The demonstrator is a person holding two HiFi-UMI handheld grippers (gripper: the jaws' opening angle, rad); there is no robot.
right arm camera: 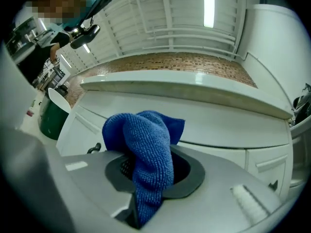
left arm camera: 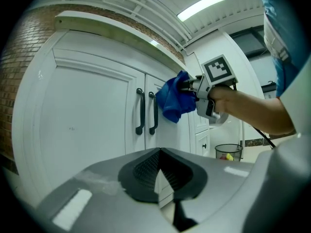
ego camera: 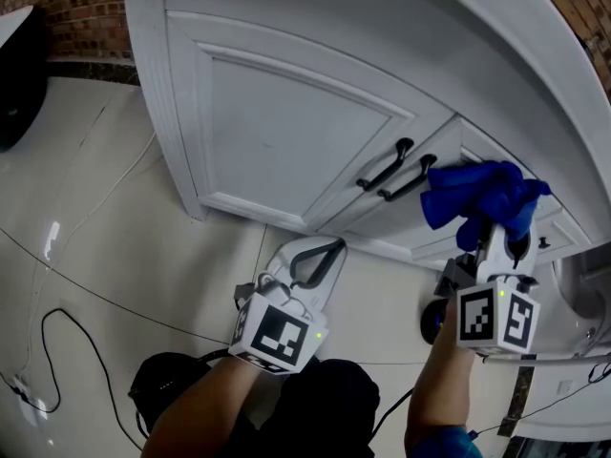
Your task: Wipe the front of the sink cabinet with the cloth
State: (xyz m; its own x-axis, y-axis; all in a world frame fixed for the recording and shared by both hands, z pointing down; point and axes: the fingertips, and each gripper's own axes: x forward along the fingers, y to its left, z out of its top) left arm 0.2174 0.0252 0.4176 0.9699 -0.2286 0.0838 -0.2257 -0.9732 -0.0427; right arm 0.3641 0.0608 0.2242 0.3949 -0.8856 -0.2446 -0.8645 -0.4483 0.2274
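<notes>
The white sink cabinet [ego camera: 286, 132] has two doors with black handles [ego camera: 385, 167] at their meeting edge. My right gripper [ego camera: 492, 237] is shut on a bunched blue cloth [ego camera: 482, 194] and holds it against the right door, just right of the handles. In the left gripper view the blue cloth [left arm camera: 174, 101] sits beside the handles [left arm camera: 140, 111]. In the right gripper view the cloth [right arm camera: 146, 149] spills over the jaws of the right gripper [right arm camera: 150, 178] in front of the cabinet [right arm camera: 218, 125]. My left gripper [ego camera: 315, 260] hangs low, away from the doors, shut and holding nothing.
Black cables [ego camera: 67, 322] trail over the pale floor at the left. A small bin [left arm camera: 228, 153] stands right of the cabinet, past a stack of small drawers [left arm camera: 203, 140]. A brick wall [ego camera: 76, 17] runs behind, and a dark object [ego camera: 19, 74] sits at far left.
</notes>
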